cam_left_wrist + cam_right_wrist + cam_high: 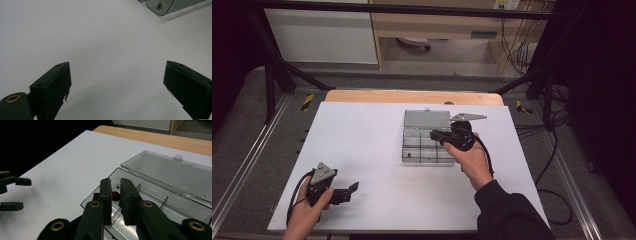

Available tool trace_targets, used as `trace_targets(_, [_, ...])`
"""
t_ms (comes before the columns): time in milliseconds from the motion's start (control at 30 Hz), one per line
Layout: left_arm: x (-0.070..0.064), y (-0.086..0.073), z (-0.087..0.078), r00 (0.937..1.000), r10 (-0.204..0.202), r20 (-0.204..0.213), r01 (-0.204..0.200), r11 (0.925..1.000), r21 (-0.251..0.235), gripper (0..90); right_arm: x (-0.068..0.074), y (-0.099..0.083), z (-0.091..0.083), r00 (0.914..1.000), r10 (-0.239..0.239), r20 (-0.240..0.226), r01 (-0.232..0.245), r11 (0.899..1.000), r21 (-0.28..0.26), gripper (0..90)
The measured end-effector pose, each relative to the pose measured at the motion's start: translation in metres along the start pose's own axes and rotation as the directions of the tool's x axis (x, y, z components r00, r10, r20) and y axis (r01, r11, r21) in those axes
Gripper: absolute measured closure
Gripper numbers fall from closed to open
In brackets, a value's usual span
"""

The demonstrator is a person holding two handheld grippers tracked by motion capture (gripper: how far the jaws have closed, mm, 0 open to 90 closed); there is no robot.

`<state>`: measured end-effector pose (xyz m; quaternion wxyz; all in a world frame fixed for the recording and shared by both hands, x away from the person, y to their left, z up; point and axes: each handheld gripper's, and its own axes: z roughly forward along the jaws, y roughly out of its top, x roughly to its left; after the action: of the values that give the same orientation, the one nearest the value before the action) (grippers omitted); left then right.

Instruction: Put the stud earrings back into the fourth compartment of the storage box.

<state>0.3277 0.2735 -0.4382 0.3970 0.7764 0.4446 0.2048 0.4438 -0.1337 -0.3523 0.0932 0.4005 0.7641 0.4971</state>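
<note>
A clear plastic compartment box [414, 150] lies open mid-table, its lid [427, 119] tipped back. My right gripper [434, 134] hovers over the box's far compartments. In the right gripper view its jaws stand almost together over the box [160, 195], with a small dark red piece [115, 194] pinched in the narrow gap. My left gripper [354, 187] rests near the table's front left, open and holding nothing. Its wide-apart fingers [55, 87] frame bare white table, with a corner of the box [165, 7] and a small brown bit [159, 5] inside at the top.
The white tabletop [362, 140] has a wooden strip [412, 96] along its far edge. Black frame bars and cables stand around the table. My left gripper [12, 192] also appears far left in the right gripper view, over the table's dark edge.
</note>
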Motion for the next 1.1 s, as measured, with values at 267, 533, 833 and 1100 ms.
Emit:
trace_targets(267, [-0.001, 0.001, 0.001, 0.9999, 0.001, 0.012, -0.001, 1.0, -0.002, 8.1, -0.003, 0.002, 0.023, 0.9991, 0.035, -0.024, -0.033, 0.998, 0.049, 80.3])
trace_targets(533, [-0.002, 0.0, 0.001, 0.9998, 0.006, 0.019, -0.006, 1.0, 0.006, 8.1, -0.003, 0.003, 0.041, 0.9972, 0.061, -0.043, -0.057, 0.995, 0.078, 80.3])
trace_targets(833, [-0.003, 0.0, 0.002, 0.9998, 0.011, 0.017, -0.011, 0.9998, 0.015, 8.1, 0.0, 0.001, 0.052, 0.9968, 0.06, -0.052, -0.054, 0.992, 0.113, 80.2])
trace_targets(1100, [-0.003, 0.0, 0.002, 0.9997, 0.015, 0.018, -0.016, 0.9997, 0.019, 8.0, 0.0, -0.003, 0.061, 0.9984, 0.039, -0.039, -0.033, 0.987, 0.154, 80.2])
